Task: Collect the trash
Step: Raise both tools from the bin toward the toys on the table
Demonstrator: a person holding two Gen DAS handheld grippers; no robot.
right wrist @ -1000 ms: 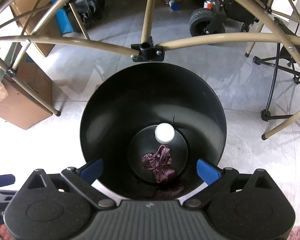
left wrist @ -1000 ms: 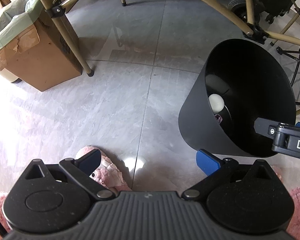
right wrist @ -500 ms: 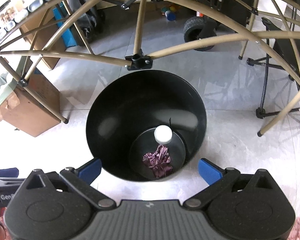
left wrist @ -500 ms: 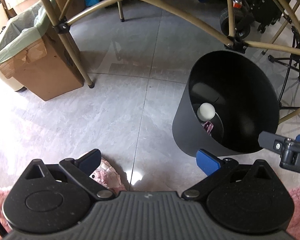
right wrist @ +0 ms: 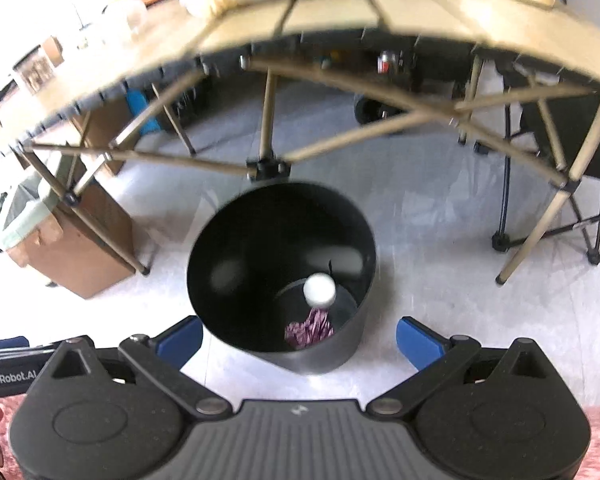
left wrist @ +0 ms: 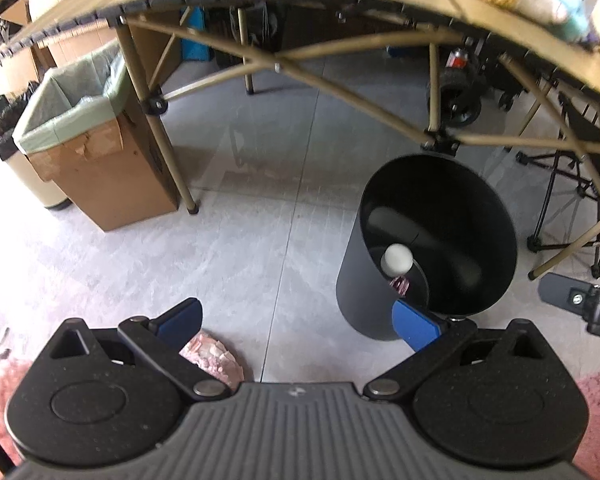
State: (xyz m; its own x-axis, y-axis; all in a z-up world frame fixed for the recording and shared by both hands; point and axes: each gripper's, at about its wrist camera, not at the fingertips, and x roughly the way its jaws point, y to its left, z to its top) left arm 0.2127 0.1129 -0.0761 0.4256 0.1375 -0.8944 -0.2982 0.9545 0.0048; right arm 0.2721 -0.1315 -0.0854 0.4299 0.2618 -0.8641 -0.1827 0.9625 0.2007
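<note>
Both grippers' fingers apart, empty – black bin [right wrist: 236, 256] holds white ball [right wrist: 319, 290], purple wrapper [right wrist: 310, 330]

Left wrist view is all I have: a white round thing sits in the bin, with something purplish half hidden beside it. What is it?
Observer: A crumpled purple wrapper, lying on the floor of the bin next to the white round thing.
Operator: Is the right gripper carrying anything?
Observer: No. The right gripper is open, with nothing between its fingers, which straddle the bin's near rim in its own view.
</note>
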